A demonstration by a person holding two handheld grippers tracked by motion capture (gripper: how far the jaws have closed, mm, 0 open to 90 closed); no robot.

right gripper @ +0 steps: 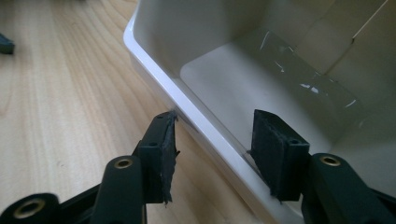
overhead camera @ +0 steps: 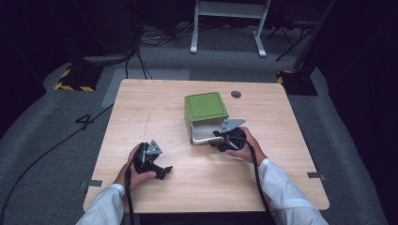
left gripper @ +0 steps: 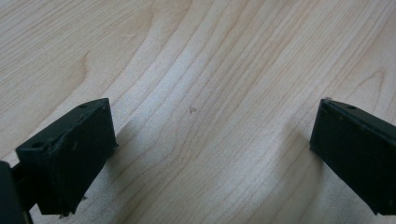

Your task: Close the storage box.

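A green box (overhead camera: 205, 107) lies on its side in the middle of the wooden table (overhead camera: 141, 108), its white open mouth toward the person. My right gripper (overhead camera: 221, 136) is at that mouth. In the right gripper view it (right gripper: 215, 116) is open and straddles the box's lower white rim (right gripper: 201, 123), one jaw outside on the wood and one inside the empty box (right gripper: 243, 74). My left gripper (overhead camera: 162, 169) rests at the near left of the table. In the left gripper view it (left gripper: 212, 107) stands wide open over bare wood.
A small dark round grommet (overhead camera: 236, 93) sits near the table's far edge, behind the box. Beyond the table are a white frame's legs (overhead camera: 227, 28), cables on the grey floor (overhead camera: 56, 145) and yellow-black striped bases (overhead camera: 75, 77).
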